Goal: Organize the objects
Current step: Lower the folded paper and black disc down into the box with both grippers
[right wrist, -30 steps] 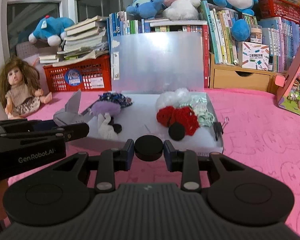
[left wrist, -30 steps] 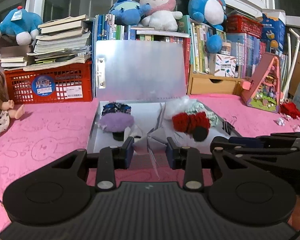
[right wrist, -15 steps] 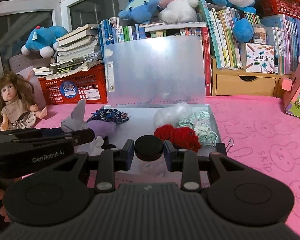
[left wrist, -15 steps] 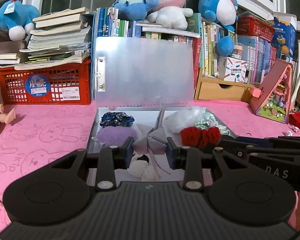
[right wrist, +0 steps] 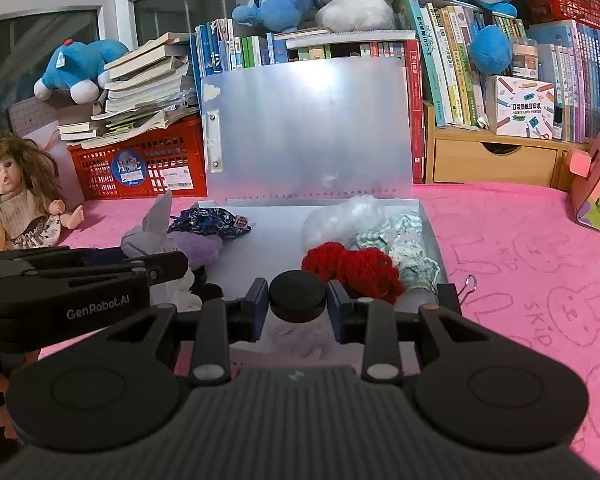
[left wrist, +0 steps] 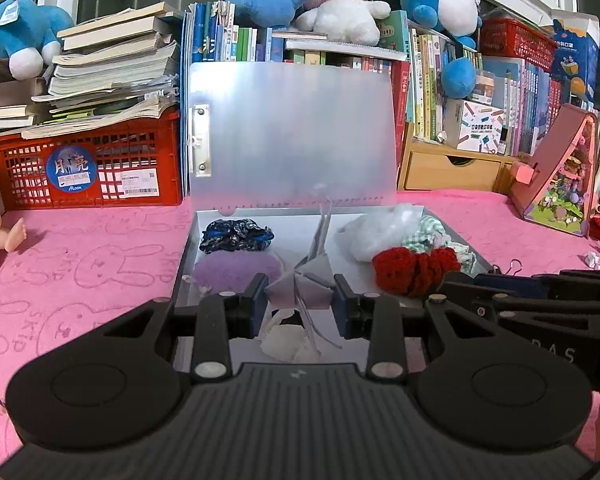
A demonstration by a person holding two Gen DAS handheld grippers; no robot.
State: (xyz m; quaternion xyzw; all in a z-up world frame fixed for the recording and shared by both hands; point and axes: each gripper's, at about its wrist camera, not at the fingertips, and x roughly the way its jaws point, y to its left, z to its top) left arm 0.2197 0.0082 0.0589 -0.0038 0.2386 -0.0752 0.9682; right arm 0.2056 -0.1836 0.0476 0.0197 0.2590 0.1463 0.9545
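Your left gripper [left wrist: 300,304] stays clenched on the folded paper figure [left wrist: 302,284], your right gripper [right wrist: 298,304] on the black disc [right wrist: 298,297]. Both have advanced over the open box [right wrist: 430,232]; release looks next.

Grey folded paper figure [left wrist: 300,286] – pinched, above open box [left wrist: 456,236]; black round disc [right wrist: 298,297] – clamped, near box front.
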